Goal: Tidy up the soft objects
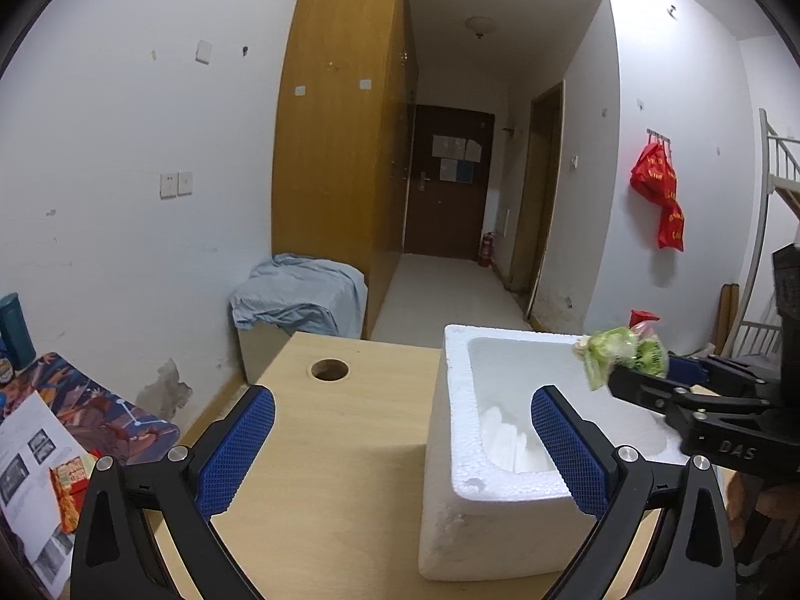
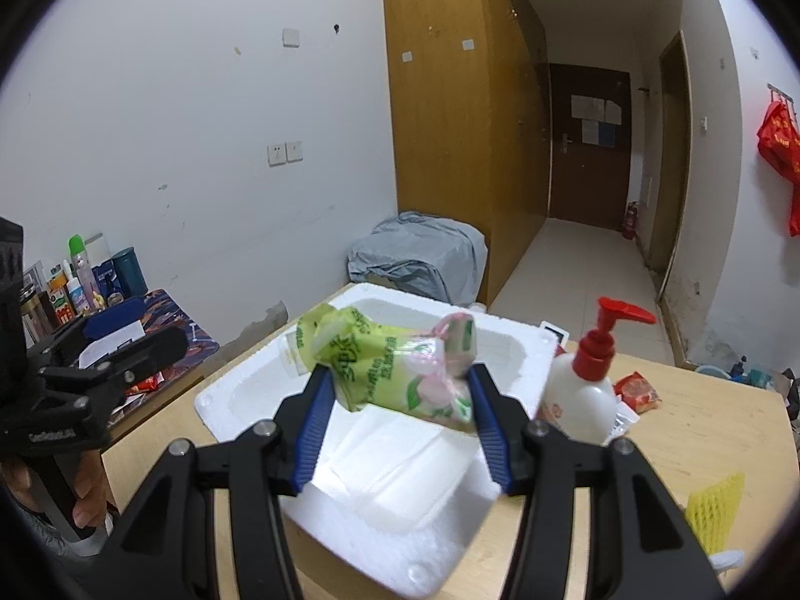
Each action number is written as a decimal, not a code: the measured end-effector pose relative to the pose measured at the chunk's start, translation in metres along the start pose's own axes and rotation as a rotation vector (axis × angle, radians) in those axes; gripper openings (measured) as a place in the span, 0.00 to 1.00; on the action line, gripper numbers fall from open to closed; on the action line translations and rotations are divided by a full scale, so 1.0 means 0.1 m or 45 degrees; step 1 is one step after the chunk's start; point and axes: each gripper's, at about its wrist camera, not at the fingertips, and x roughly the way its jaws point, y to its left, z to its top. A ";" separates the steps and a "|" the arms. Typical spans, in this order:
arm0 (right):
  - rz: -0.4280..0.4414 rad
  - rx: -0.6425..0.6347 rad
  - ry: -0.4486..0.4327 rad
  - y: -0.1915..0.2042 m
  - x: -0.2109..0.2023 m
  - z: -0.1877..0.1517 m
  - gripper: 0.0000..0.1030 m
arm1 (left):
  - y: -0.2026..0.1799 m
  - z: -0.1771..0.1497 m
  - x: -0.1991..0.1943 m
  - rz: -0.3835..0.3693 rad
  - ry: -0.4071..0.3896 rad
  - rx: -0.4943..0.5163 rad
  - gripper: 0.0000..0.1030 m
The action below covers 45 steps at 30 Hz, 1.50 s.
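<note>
The right tool (image 2: 397,400) is clamping a green packet (image 2: 395,365) over the foam box (image 2: 240,395) at the desk's (image 2: 700,425) middle, not yet dropped, while the left tool (image 1: 400,455) is gaping empty.

A plain dormitory-style living room: a tall wooden wardrobe (image 1: 340,115) and a dark brown entrance door (image 1: 447,180) stand far ahead of the tongs. A white metal bunk-bed ladder (image 1: 765,230) rises to their right, and toiletry bottles (image 2: 85,275) crowd their left.
</note>
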 end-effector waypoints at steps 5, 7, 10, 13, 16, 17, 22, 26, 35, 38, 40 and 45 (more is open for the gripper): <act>0.008 -0.001 0.003 0.03 0.07 0.01 0.68 | 0.07 -0.02 -0.02 -0.005 0.002 -0.021 0.99; 0.006 -0.004 -0.005 0.05 0.07 0.02 0.84 | 0.07 -0.02 -0.02 -0.005 0.006 -0.017 0.99; -0.001 -0.009 -0.016 0.07 0.05 0.01 0.95 | 0.06 -0.01 -0.05 -0.005 0.001 -0.020 0.99; 0.004 -0.012 -0.031 0.08 0.01 0.01 1.00 | 0.07 -0.01 -0.07 -0.006 -0.003 -0.021 0.99; -0.010 -0.025 -0.015 0.09 0.01 0.00 1.00 | 0.06 0.00 -0.08 -0.010 -0.010 -0.016 0.99; -0.019 -0.030 -0.020 0.10 0.00 -0.01 1.00 | 0.06 0.00 -0.09 -0.011 -0.013 -0.014 0.99; -0.017 -0.036 -0.034 0.10 -0.09 -0.02 1.00 | 0.00 -0.01 -0.15 -0.016 -0.016 0.002 0.99; -0.036 -0.040 -0.043 0.09 -0.17 -0.02 1.00 | -0.06 0.01 -0.21 -0.018 -0.026 0.008 0.99; -0.063 -0.026 -0.092 0.03 -0.50 -0.06 1.00 | -0.24 0.01 -0.40 -0.045 -0.049 0.038 0.99; -0.075 -0.020 -0.111 0.02 -0.62 -0.09 1.00 | -0.32 0.00 -0.50 -0.060 -0.063 0.049 0.99; -0.082 -0.017 -0.128 0.01 -0.72 -0.11 1.00 | -0.39 0.00 -0.58 -0.072 -0.073 0.054 0.99; -0.106 -0.011 -0.161 0.00 -0.97 -0.17 1.00 | -0.51 -0.01 -0.74 -0.085 -0.094 0.060 0.99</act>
